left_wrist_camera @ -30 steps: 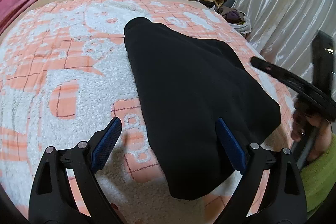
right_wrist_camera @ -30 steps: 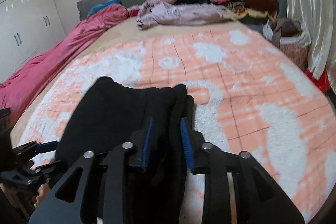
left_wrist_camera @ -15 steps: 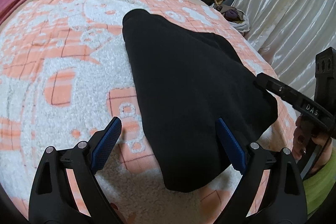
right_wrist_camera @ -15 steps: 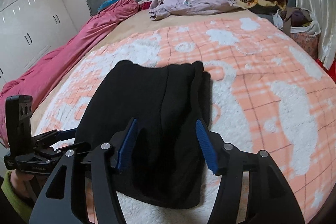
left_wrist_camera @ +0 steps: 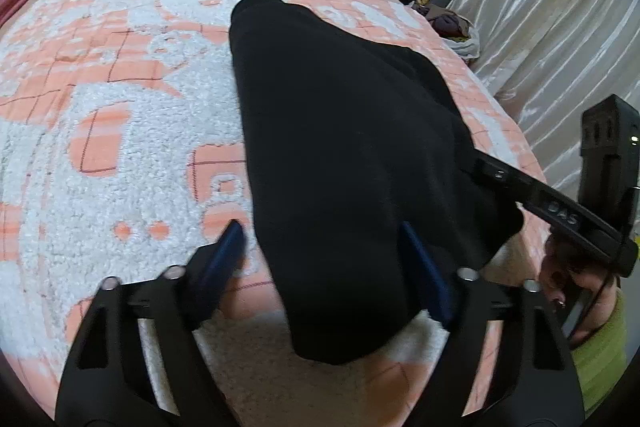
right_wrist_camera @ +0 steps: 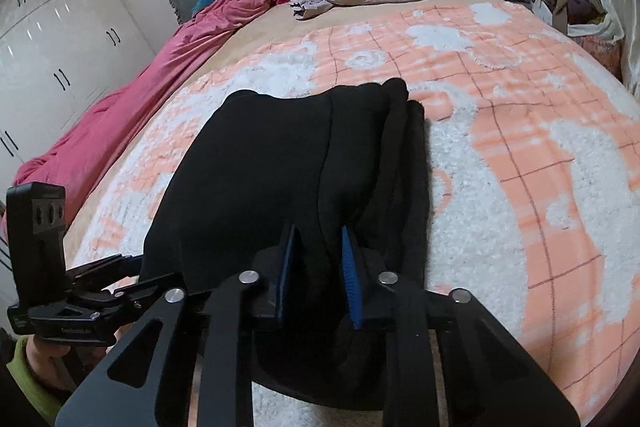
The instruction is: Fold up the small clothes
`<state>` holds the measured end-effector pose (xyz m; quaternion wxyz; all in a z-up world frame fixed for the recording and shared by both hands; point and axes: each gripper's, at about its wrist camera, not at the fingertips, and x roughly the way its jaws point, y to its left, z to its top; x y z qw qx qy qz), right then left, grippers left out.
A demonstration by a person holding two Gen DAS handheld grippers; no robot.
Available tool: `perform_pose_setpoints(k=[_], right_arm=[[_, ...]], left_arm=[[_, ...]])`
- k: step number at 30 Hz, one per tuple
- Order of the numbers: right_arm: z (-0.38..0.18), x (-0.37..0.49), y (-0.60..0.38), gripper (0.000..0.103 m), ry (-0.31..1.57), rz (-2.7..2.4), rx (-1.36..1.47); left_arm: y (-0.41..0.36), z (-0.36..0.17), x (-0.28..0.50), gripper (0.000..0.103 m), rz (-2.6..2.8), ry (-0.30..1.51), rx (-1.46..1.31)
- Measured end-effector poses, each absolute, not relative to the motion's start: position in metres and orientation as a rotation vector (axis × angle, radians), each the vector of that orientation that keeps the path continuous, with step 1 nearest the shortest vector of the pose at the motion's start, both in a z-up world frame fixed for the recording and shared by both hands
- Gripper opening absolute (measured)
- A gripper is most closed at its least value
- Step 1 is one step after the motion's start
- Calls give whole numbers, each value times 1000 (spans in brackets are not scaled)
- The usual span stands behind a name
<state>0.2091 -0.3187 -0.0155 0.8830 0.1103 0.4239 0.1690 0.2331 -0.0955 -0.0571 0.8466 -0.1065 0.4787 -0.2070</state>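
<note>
Pinching the black garment (right_wrist_camera: 280,163)'s near edge, right gripper (right_wrist_camera: 318,267) grips cloth; left gripper (left_wrist_camera: 324,267) (fingers spread) straddles its lengthwise-running near corner

Black grippers, blue pads (left_wrist_camera: 224,259), lime sleeve (left_wrist_camera: 600,359)

A black garment (left_wrist_camera: 344,147) of soft, fleecy-looking cloth lies folded on the bed, long and narrowing toward its far end. Along its right side several layered edges (right_wrist_camera: 400,155) stack in ridges; its near end bunches up thickly.
</note>
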Motion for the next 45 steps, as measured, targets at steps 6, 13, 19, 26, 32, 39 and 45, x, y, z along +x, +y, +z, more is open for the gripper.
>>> perform_pose_setpoints(k=[6,13,19,26,32,39,45], right_arm=[[-8,204,-316,12,859,337,187],[0,197,-328,11,846,311,178],[-4,192,-329,11,845,287,160],[-26,196,-324,20,852,239,135],[-20,193,-324,28,852,214,135],[-16,186,-323,36,847,175,123],[-20,189,-326,47,859,149,145]], left_arm=[[-97,-53,231,58,-426,1008,-203],[-98,-45,226,58,-431,991,-195],[-98,-41,220,58,-434,981,-163],[-104,-52,223,62,-414,996,-141],[-104,-49,223,62,-412,991,-136],[-103,-50,221,64,-415,991,-136],[-103,-47,220,65,-413,981,-141]])
